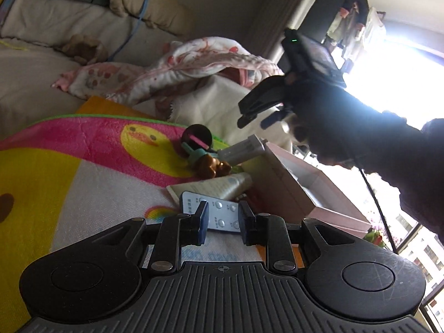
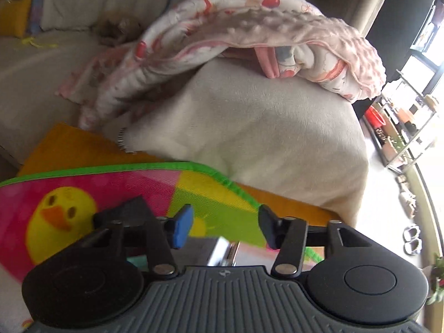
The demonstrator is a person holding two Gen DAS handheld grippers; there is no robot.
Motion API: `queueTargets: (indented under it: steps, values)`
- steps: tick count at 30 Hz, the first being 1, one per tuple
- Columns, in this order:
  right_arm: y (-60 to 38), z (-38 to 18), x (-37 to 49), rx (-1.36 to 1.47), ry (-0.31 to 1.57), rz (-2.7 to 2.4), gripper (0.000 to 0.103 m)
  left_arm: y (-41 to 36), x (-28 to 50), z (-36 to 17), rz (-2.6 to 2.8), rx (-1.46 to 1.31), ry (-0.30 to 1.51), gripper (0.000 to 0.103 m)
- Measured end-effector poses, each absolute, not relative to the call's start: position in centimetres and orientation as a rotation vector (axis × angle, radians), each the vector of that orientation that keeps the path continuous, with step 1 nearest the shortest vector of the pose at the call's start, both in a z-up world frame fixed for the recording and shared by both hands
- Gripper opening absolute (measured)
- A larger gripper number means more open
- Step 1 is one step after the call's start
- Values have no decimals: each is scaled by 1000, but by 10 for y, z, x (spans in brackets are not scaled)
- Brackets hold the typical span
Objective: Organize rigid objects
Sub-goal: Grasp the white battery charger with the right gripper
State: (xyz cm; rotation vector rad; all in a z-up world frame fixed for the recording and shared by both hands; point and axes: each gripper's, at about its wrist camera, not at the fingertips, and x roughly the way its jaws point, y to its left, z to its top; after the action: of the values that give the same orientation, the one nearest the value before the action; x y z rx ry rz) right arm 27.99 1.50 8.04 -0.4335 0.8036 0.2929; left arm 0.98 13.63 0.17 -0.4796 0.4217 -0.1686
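My left gripper [image 1: 223, 222] hovers low over a pale blue remote [image 1: 222, 208] lying on the colourful duck mat [image 1: 111, 166]. Its jaws stand close together with only a narrow gap, and nothing is pinched in it. Past the remote lie a white tube [image 1: 222, 186], a toy figure with a black round head [image 1: 199, 149] and a grey-white cylinder [image 1: 244, 149], beside an open pink box [image 1: 319, 194]. My right gripper [image 1: 255, 119] hangs above the toys, held by a dark-sleeved arm. In its own view the right gripper [image 2: 225, 229] is open and empty over the mat [image 2: 208, 194].
A pink patterned blanket [image 2: 249, 36] is heaped on a cream sofa cushion [image 2: 249, 127] behind the mat. A blurred grey-white object [image 2: 219, 249] shows just below the right fingers. Bright windows glare at the right [image 1: 402, 69]. Shelves and small items stand on the floor [image 2: 402, 127].
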Motion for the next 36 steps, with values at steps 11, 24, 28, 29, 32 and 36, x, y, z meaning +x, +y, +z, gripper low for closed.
queueTargets:
  steps: [11, 24, 28, 29, 32, 36]
  values:
    - [51, 36, 277, -670, 913, 298, 27, 150, 3, 4, -88, -521, 375, 25]
    - [39, 72, 198, -462, 1028, 616, 43, 157, 3, 3, -43, -542, 396, 25]
    - [42, 56, 213, -435, 1026, 560, 58, 159, 3, 2, -40, -554, 397, 25]
    - [40, 50, 215, -424, 1037, 544, 58, 160, 3, 1, -35, -563, 396, 25]
    - [33, 40, 212, -326, 1066, 564, 57, 167, 1, 1, -5, -598, 391, 25]
    - [27, 34, 178, -362, 1065, 638, 40, 177, -3, -1, 47, -662, 405, 25]
